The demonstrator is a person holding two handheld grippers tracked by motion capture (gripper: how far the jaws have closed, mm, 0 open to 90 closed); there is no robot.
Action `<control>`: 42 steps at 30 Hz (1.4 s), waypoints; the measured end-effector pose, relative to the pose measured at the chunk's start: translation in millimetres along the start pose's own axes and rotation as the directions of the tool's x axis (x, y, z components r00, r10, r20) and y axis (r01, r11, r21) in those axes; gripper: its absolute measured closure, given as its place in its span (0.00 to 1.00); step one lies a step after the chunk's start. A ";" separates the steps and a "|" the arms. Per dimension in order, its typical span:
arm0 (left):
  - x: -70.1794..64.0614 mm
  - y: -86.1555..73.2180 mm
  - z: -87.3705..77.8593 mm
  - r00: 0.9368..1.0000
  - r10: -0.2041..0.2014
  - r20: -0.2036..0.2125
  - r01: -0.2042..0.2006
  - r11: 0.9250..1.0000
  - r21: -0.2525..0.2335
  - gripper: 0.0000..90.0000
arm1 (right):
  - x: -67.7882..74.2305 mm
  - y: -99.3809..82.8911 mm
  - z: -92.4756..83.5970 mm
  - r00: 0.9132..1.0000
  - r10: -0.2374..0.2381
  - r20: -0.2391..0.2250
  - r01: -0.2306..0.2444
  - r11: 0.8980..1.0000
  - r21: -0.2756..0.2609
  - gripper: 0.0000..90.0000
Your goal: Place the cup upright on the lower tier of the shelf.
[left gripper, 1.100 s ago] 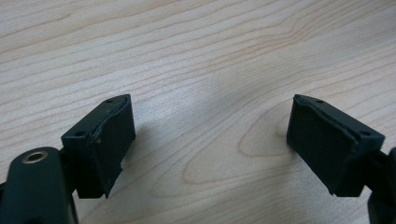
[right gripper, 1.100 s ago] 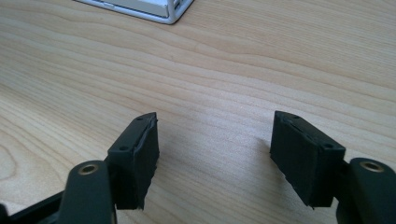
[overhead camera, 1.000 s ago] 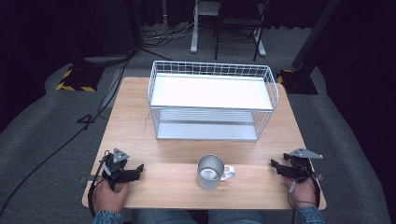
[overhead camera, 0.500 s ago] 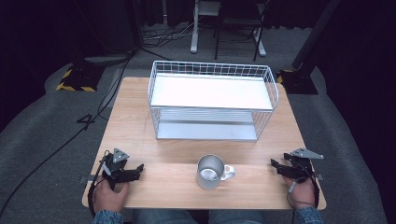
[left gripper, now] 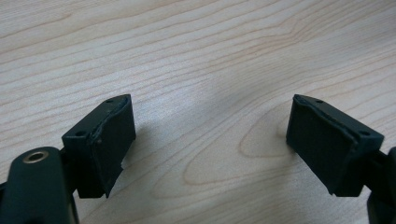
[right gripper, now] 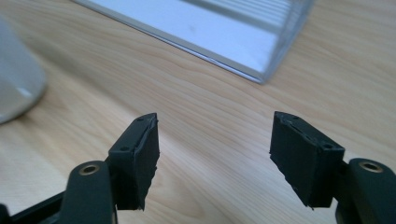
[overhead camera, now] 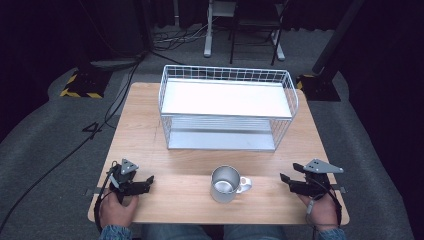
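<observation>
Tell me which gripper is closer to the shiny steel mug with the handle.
Right, narrowly. The right gripper is off the handle side of the shiny steel mug, jaws open. The left gripper sits farther off, beyond the opposite side, also open.

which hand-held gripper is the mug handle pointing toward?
The right hand-held gripper. The steel mug has its handle sticking out toward that side; the left hand-held gripper faces the mug's plain wall.

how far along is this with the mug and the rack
Nothing looks done: the metal mug stands upright on the table, in front of the wire rack, whose shelves are bare. Both the left gripper and right gripper are open and empty. Grasping the mug remains.
</observation>
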State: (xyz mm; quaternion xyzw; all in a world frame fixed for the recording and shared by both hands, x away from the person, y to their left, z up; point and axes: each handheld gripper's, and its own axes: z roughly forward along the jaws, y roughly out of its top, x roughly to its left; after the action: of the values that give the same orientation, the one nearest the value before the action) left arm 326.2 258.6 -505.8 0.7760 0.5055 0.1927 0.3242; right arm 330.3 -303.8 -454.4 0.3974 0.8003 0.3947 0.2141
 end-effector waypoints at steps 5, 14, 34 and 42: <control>0.0 0.0 0.0 1.000 0.000 0.000 0.000 1.000 0.000 0.18 | 20.1 16.5 -3.7 0.998 -0.026 -0.065 0.025 1.000 -0.014 0.37; -0.1 0.0 0.1 1.000 -0.002 0.000 0.002 1.000 -0.001 0.18 | 44.8 27.4 -2.8 0.982 -0.042 -0.183 0.040 0.999 -0.019 0.37; -0.2 0.0 0.1 1.000 -0.003 0.000 0.003 1.000 0.000 0.18 | 84.3 41.8 -0.5 0.922 -0.121 -0.368 0.114 0.993 -0.043 0.36; -0.4 0.0 0.1 1.000 -0.006 -0.001 0.006 1.000 -0.001 0.18 | 89.4 45.3 10.3 0.897 -0.125 -0.425 0.119 0.992 -0.041 0.36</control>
State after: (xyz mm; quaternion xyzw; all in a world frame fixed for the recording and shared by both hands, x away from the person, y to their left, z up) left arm 326.1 258.2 -505.9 0.7744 0.5079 0.1922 0.3247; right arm 305.2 -210.2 -426.7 0.2492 0.8482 0.4634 0.0610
